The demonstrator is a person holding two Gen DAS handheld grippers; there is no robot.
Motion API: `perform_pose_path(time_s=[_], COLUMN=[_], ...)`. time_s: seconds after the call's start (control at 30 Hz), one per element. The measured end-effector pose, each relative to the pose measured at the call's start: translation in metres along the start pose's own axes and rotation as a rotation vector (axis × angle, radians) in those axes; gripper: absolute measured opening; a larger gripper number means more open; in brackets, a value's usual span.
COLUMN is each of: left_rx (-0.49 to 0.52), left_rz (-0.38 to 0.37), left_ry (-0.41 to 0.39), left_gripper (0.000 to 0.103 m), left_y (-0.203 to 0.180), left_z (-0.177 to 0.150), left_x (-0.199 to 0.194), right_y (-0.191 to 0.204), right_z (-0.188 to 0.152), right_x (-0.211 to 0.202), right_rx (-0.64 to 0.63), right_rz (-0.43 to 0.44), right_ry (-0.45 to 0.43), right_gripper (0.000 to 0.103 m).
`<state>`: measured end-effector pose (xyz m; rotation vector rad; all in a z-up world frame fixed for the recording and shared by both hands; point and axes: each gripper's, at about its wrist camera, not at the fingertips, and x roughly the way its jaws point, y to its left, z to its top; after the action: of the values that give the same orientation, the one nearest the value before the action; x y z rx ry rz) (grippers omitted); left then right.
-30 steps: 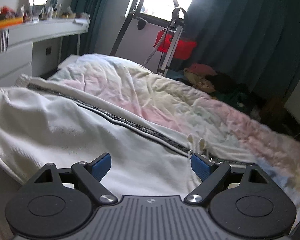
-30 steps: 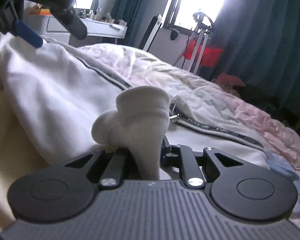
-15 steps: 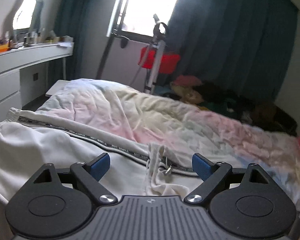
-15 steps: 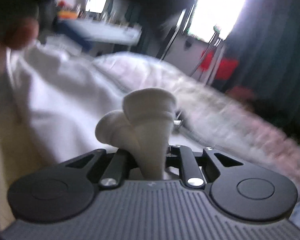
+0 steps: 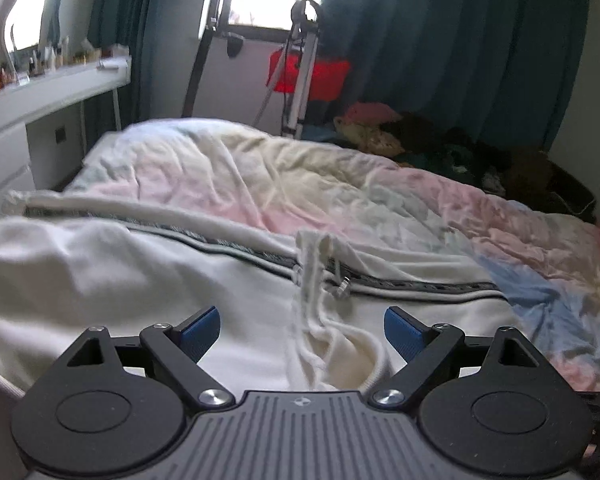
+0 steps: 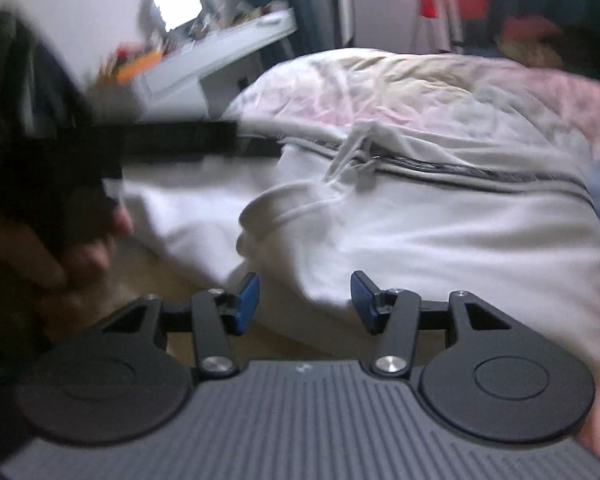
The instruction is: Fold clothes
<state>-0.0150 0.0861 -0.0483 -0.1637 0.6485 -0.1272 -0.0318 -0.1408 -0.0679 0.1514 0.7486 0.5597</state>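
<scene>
White fleece, a zip-up jacket, lies spread across the lower half of both views on the pastel bedspread, its dark zipper running left to right and a bunched cord at mid-frame. Left tongs hover over it at bottom centre, spread wide and holding nothing. Right tongs are likewise parted and empty at the near hem. Judging by this, a fold is between grips; which edge goes next isn't settled, but any pinch needs a flat hem, clear of the cord.
</scene>
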Motion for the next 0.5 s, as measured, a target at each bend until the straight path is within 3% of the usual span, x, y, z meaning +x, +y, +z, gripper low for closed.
perform_pose_path(time_s=[0.13,0.23,0.33,0.5], left_rx=[-0.031,-0.043,-0.079,-0.138], left_rz=[-0.045,-0.037,-0.045,-0.058], left_ry=[0.032,0.058,0.086,0.134], left_gripper=[0.090,0.090,0.090,0.090], left_y=[-0.002,-0.005,-0.003,0.001], left_z=[-0.004,-0.008,-0.011,-0.016], left_x=[0.003,0.012,0.023,0.042], right_y=[-0.023,-0.044,-0.067,-0.092], right_z=[0.002,0.005,-0.001,-0.013], right_x=[-0.014,-0.011,-0.004,0.000], right_rx=[0.137,0.245,0.300,0.275], right_rz=[-0.019,-0.068,-0.212,-0.400], right_ry=[-0.062,-0.128,-0.158,-0.152], right_gripper=[0.053,0.053,0.053,0.052])
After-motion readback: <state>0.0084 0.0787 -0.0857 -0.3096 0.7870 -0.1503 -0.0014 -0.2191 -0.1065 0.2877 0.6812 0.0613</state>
